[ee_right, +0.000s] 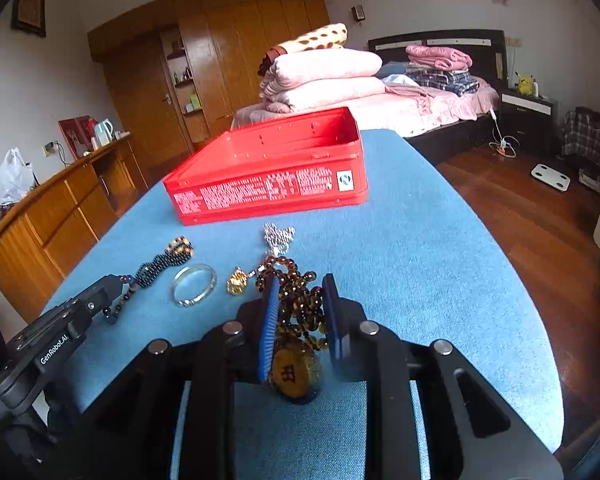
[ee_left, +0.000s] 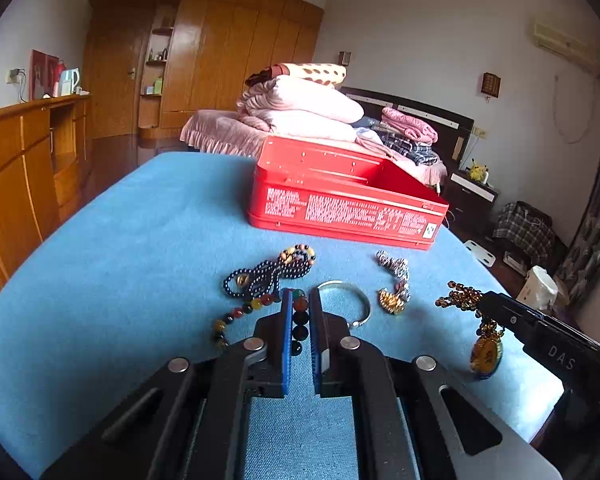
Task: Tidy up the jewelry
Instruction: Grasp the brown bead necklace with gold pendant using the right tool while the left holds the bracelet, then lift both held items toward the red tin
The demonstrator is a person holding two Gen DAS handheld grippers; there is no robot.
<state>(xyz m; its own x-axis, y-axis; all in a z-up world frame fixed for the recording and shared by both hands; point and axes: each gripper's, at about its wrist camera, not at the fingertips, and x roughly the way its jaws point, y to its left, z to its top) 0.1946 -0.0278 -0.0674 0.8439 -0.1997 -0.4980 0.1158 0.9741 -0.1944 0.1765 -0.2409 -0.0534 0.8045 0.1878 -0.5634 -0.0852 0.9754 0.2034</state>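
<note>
The left gripper (ee_left: 300,312) has its jaws clamped on a string of large multicoloured beads (ee_left: 252,307), which trails out to nine o'clock of the blue pads and lies on the blue table (ee_left: 140,220). The right gripper (ee_right: 300,312) has its jaws closed in on a brown beaded necklace (ee_right: 300,300); the beads bunch between the pads and its amber pendant (ee_right: 294,374) hangs at the six o'clock end, just above the cloth. In the left wrist view the same necklace dangles from the right gripper's tip at three o'clock, pendant lowest.

The rest of the jewellery lies loose on the table between the grippers and the tin. A dark small-bead necklace (ee_left: 260,276) with an orange-and-black bead cluster sits at eleven o'clock of the left gripper. A silver bangle (ee_left: 346,302) lies just beside that gripper at one o'clock. A gold ornament (ee_left: 392,300) rests at two o'clock, joined to a silver chain (ee_left: 394,266) that runs on towards twelve.

The open red tin (ee_left: 340,204) stands at twelve o'clock, well apart from the jewellery, white print along its near wall; what the views show of its inside is bare. Beyond the table are a bed (ee_right: 420,108) stacked with folded pink quilts and a wooden wardrobe (ee_right: 228,52).
</note>
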